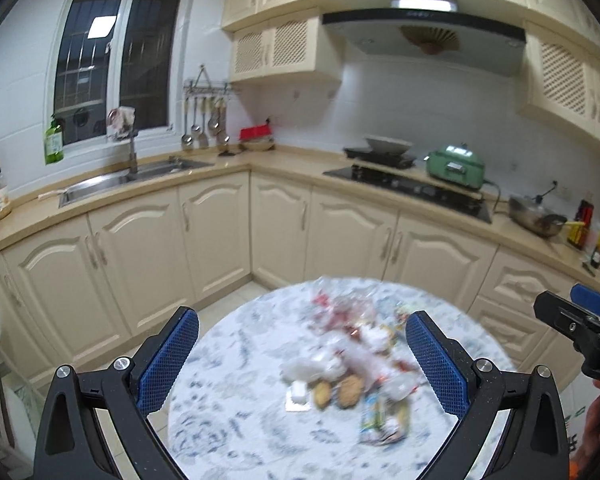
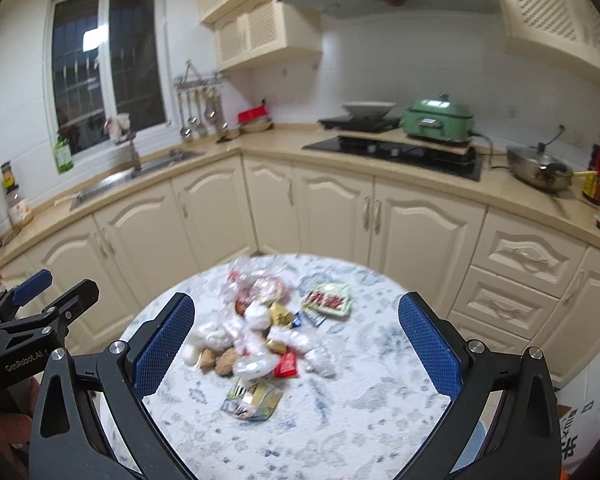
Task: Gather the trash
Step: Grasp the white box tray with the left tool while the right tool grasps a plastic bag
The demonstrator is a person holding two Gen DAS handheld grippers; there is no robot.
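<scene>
Cream kitchen cupboards curve behind a round worktop (image 2: 340,420) with a blue and white marble look. From the left, the left gripper (image 1: 302,364) has its jaws spread wide, holding nothing. Between its bumpy blue pads (image 1: 168,360) sits the trash pile (image 2: 256,332) of crinkly clear bags, wrappers and brown round bits. Only the right view shows a flat green packet (image 2: 328,300) beside the pile. The right gripper (image 2: 296,346) is spread wide too.
</scene>
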